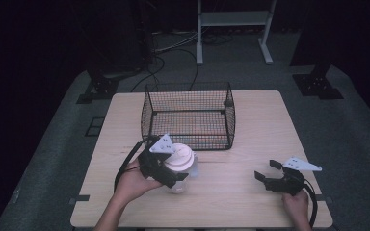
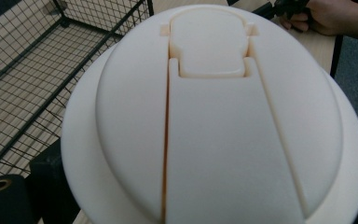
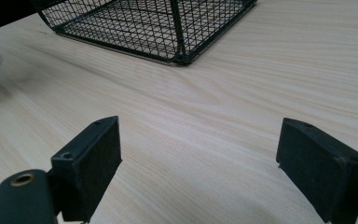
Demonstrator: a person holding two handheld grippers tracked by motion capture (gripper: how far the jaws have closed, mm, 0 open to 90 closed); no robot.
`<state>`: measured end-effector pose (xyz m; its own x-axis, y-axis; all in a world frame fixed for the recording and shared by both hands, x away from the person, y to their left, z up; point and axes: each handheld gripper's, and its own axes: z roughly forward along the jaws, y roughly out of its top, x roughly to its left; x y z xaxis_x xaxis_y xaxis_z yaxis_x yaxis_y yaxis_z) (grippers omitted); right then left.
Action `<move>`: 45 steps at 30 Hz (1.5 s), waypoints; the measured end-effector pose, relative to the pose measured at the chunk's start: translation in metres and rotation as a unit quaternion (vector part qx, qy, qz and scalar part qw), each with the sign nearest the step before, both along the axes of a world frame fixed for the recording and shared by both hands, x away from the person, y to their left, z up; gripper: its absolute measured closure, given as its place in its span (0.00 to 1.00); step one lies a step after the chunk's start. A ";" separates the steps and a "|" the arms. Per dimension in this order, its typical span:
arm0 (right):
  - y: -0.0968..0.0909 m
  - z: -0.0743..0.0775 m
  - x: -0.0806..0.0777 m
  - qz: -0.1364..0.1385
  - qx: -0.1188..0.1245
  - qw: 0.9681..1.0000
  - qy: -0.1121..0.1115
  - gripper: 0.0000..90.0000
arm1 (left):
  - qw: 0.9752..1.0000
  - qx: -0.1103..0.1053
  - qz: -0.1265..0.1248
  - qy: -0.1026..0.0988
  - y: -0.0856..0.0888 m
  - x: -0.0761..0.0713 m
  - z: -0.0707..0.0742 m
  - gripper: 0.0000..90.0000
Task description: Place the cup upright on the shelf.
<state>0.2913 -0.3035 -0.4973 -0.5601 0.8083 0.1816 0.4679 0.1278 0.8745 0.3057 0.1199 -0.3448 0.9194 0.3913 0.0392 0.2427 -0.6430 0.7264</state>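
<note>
While the left gripper (image 1: 166, 168) clamps a lidded cup (image 1: 180, 161) beside the basket (image 1: 188, 115), the right gripper (image 1: 270, 172) rests on the worktop (image 1: 250, 125), jaws apart.

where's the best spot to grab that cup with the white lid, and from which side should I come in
Probably the clear body just under the rim of the lid, coming in level from the cup's left side, as the left gripper does now. The cup stands upright and the lid is a wide dome, so a top grasp would likely slip. The right gripper rests open, apart.

Cup lid (image 2: 214, 126) cream-white, orange-tinted seams. Wire basket (image 1: 189, 115) black, fine square mesh. Tabletop (image 1: 250, 144) pale wood, streaked grain. Right gripper (image 3: 198, 163) pads black.
</note>
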 end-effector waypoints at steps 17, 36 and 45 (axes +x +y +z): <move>-0.001 0.000 0.000 0.000 0.005 1.000 0.000 0.14 | 1.000 0.003 -0.007 -0.001 -0.005 0.025 0.032 0.06; -0.002 0.000 0.001 0.000 0.007 1.000 -0.005 0.14 | 0.999 0.026 -0.030 -0.009 -0.028 0.056 0.086 0.06; -0.002 0.000 0.001 -0.001 0.008 1.000 -0.005 0.14 | 0.999 0.031 -0.028 -0.005 -0.039 0.073 0.100 0.06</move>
<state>0.2922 -0.3055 -0.4973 -0.5606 0.8060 0.1899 0.4597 0.1122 0.8809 0.3791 0.0811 -0.2447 0.9394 0.3356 0.0705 0.1985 -0.6997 0.6863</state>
